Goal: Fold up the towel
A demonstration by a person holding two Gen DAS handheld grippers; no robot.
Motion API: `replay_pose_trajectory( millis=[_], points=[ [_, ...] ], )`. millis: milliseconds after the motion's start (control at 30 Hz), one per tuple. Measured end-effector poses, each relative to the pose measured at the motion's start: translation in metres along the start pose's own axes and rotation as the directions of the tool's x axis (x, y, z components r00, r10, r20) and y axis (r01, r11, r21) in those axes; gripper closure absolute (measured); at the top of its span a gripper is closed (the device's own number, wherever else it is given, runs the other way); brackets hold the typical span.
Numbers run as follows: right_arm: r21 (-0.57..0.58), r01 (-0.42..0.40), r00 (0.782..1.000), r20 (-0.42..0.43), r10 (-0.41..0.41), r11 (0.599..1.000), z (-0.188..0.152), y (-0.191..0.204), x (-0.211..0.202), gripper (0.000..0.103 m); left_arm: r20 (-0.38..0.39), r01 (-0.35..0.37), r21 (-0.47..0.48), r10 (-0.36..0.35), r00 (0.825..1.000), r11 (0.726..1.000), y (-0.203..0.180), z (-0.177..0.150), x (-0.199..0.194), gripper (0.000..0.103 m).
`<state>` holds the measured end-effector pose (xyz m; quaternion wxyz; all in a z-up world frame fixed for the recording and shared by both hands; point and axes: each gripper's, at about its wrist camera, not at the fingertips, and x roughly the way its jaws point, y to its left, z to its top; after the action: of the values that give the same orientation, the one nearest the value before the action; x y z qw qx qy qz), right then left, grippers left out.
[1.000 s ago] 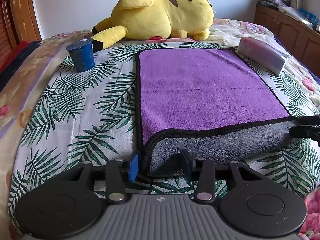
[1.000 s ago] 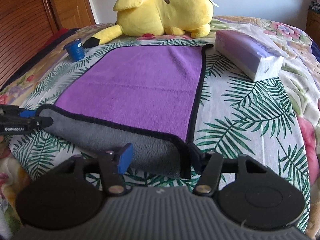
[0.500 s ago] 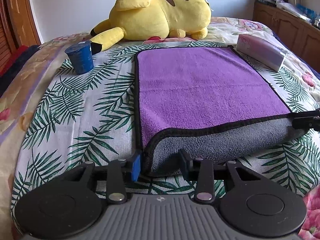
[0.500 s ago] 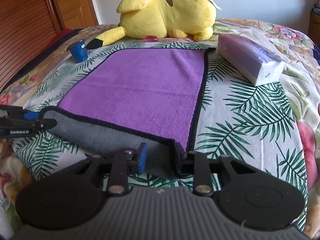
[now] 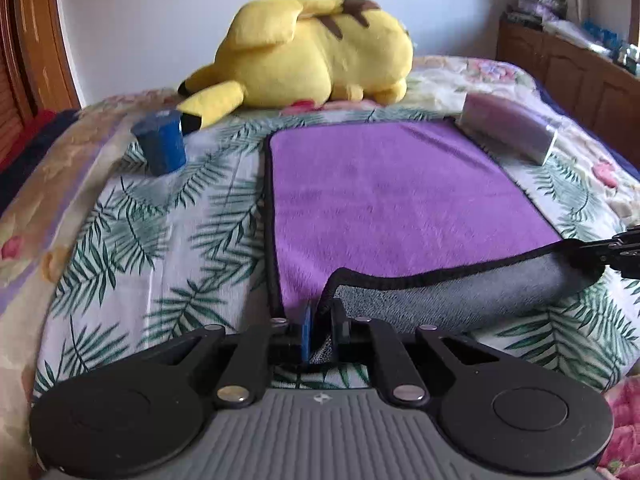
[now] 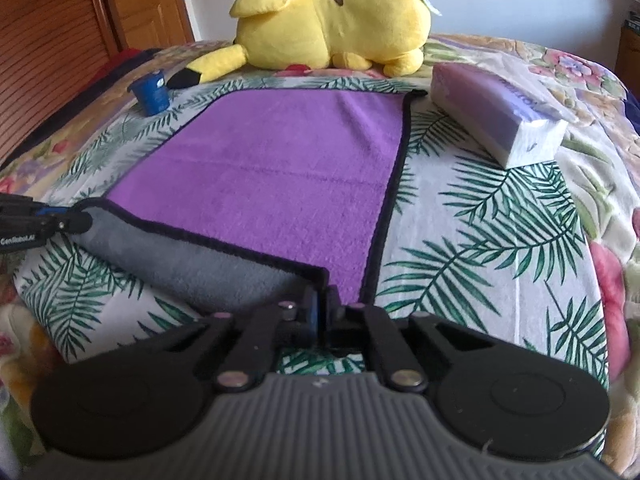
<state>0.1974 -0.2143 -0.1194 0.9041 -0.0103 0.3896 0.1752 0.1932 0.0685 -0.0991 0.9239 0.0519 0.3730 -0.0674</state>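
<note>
A purple towel (image 5: 400, 200) with a black hem and a grey underside lies flat on the bed; it also shows in the right wrist view (image 6: 280, 168). Its near edge is turned up, grey side out. My left gripper (image 5: 321, 328) is shut on the towel's near left corner. My right gripper (image 6: 322, 308) is shut on the near right corner. Each gripper shows at the edge of the other's view, the right gripper (image 5: 616, 248) and the left gripper (image 6: 40, 220).
A yellow plush toy (image 5: 312, 52) lies beyond the towel's far edge. A blue cup (image 5: 160, 144) stands left of the towel. A tissue pack (image 6: 496, 116) lies at the towel's far right corner. A wooden cabinet (image 5: 580, 76) stands right of the bed.
Both grippers have closed on the near corners of the towel. The near edge has lifted and rolled back a little, showing more grey.
</note>
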Motion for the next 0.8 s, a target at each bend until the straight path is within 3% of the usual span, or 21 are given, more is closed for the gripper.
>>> replay_pose_trajectory(
  millis=[400, 800],
  points=[
    [0.020, -0.007, 0.991, 0.136, 0.004, 1.000, 0.009, -0.006, -0.016, 0.099, 0.114, 0.021, -0.032, -0.017, 0.993, 0.999, 0.004, 0.011, -0.021, 0.097],
    [0.014, -0.018, 0.979, 0.203, 0.015, 1.000, 0.016, -0.008, -0.024, 0.099, 0.171, 0.035, -0.026, -0.030, 0.985, 0.999, 0.003, 0.018, -0.032, 0.097]
  ],
)
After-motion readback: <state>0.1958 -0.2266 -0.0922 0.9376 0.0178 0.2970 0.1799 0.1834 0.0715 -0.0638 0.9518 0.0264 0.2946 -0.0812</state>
